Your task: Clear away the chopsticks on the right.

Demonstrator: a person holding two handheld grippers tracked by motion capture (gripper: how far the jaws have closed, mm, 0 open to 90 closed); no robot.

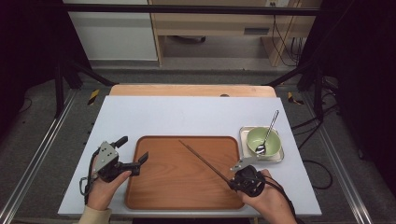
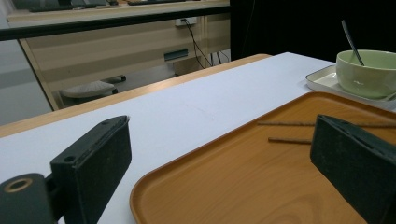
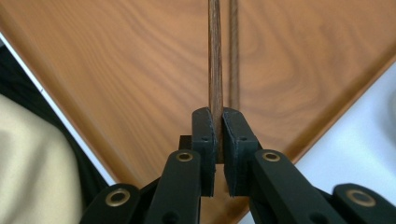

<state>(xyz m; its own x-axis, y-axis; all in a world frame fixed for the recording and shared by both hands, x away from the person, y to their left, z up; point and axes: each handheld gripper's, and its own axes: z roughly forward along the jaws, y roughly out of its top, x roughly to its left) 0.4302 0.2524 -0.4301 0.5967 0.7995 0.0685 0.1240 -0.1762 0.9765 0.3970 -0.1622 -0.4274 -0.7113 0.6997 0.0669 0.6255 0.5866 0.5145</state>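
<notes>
Chopsticks, a thin dark-brown wooden pair, lie slanted above the orange-brown wooden tray near the counter's front edge, their near ends clamped in your right gripper. Its fingers are pressed together on the sticks, and you can see only one stick squarely between them; the second runs just beside it and may be loosely caught. If you tilt or release unevenly, that one could slip, roll across the tray, or swing toward the pale green ceramic bowl with its metal spoon by the counter's right edge. Your left gripper hovers with fingers wide apart over the tray's left rim; keep it clear of the far tips.
</notes>
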